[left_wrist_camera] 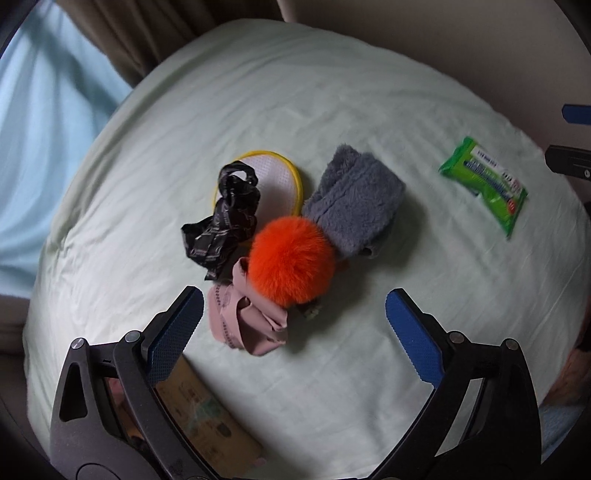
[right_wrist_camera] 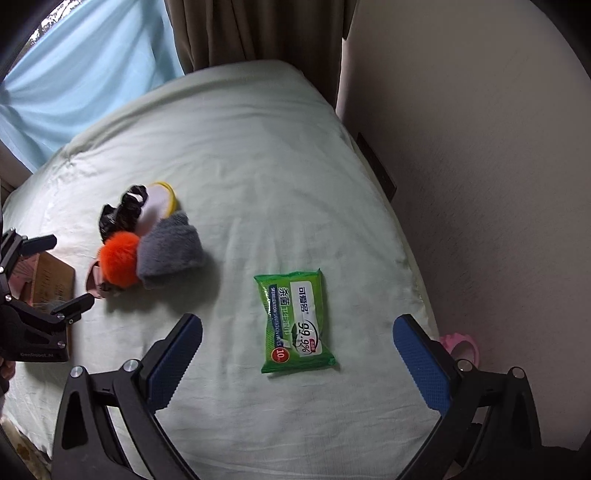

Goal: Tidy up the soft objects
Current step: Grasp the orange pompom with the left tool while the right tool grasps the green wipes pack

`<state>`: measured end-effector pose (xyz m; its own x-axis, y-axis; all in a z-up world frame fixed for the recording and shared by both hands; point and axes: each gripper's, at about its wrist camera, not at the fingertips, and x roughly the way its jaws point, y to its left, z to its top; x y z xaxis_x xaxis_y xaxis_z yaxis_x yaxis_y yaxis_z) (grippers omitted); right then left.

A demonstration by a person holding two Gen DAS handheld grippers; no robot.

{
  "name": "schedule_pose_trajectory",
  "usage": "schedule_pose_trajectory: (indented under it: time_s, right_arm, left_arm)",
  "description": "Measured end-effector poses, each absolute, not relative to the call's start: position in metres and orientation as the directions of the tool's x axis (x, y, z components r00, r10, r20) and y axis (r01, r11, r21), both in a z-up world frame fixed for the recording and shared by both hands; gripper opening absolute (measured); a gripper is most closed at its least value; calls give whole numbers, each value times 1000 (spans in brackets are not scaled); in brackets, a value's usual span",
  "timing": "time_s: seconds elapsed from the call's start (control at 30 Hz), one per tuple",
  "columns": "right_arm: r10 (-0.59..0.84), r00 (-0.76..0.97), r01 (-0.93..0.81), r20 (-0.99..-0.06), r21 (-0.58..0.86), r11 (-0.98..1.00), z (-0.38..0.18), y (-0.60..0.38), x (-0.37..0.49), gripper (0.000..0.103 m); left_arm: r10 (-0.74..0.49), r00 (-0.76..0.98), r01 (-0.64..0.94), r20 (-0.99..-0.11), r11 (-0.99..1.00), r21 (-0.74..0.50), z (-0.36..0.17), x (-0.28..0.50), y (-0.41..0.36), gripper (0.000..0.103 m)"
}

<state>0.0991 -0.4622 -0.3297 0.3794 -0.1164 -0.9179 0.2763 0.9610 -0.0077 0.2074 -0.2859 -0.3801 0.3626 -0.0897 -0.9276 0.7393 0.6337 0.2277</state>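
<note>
A pale green bedsheet (left_wrist_camera: 332, 92) is covering the bed, with a brown curtain (right_wrist_camera: 229, 33) and a light blue curtain (right_wrist_camera: 85, 74) hanging behind it and a beige wall (right_wrist_camera: 480, 147) running along its right side. Near the middle of the sheet a small pile of soft things is lying bunched together: an orange pom-pom (left_wrist_camera: 291, 260) is sitting on a crumpled pink cloth (left_wrist_camera: 243, 321), touching a folded grey fleece cloth (left_wrist_camera: 354, 201) on its right and a black patterned ribbon (left_wrist_camera: 221, 225) on its left, while the ribbon is draping over a round yellow-rimmed pad (left_wrist_camera: 275, 173) behind it. The left gripper (left_wrist_camera: 295, 321) is hovering just above the near edge of this pile with its jaws spread wide and nothing between them; the pink cloth is lying closest to its blue pads. A brown cardboard box (left_wrist_camera: 199, 410) is lying on the sheet under its left finger. Well apart to the right, a green pack of wet wipes (right_wrist_camera: 295, 321) is lying flat on the sheet, alone. The right gripper (right_wrist_camera: 297, 350) is hanging over it, jaws likewise wide apart and holding nothing, the pack lying between the two fingers in view. A pink object (right_wrist_camera: 461, 347) is peeking out at the bed's right edge beside the wall.
</note>
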Motion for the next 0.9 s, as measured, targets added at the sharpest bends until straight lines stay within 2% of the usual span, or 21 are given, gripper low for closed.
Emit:
schedule_pose_trajectory:
  time_s: [0.1, 0.27, 0.4, 0.47, 0.67, 0.77, 0.83, 0.9]
  right_arm:
    - [-117, 351, 278, -929, -16, 960, -350, -469, 107, 103]
    - [-115, 308, 258, -945, -34, 966, -383, -474, 122, 103]
    - [-109, 270, 252, -957, -39, 967, -406, -473, 132, 103]
    - [-101, 255, 249, -962, -35, 968, -416, -474, 137, 101]
    - [-63, 181, 240, -982, -18, 971, -449, -477, 147, 75]
    - [-57, 152, 240, -987, -19, 971, -458, -477, 150, 59]
    - [-63, 152, 244, -986, -25, 970, -458, -476, 151, 56]
    - [-59, 157, 243, -986, -19, 970, -457, -474, 150, 46]
  left_arm:
    - [-66, 354, 766, -933, 593, 249, -399, 219, -293, 96]
    - [-57, 338, 813, -939, 520, 261, -425, 232, -305, 86]
    - [-58, 307, 831, -950, 503, 238, -441, 242, -310, 82]
    - [-53, 291, 839, -955, 495, 228, -450, 246, -313, 74]
    - [-35, 252, 857, -967, 471, 206, -469, 253, -315, 50]
    - [-39, 242, 855, -970, 480, 194, -471, 259, -316, 42]
    - [-43, 231, 851, -972, 493, 180, -472, 265, -315, 38]
    - [-44, 228, 846, -973, 504, 175, -471, 268, -314, 36]
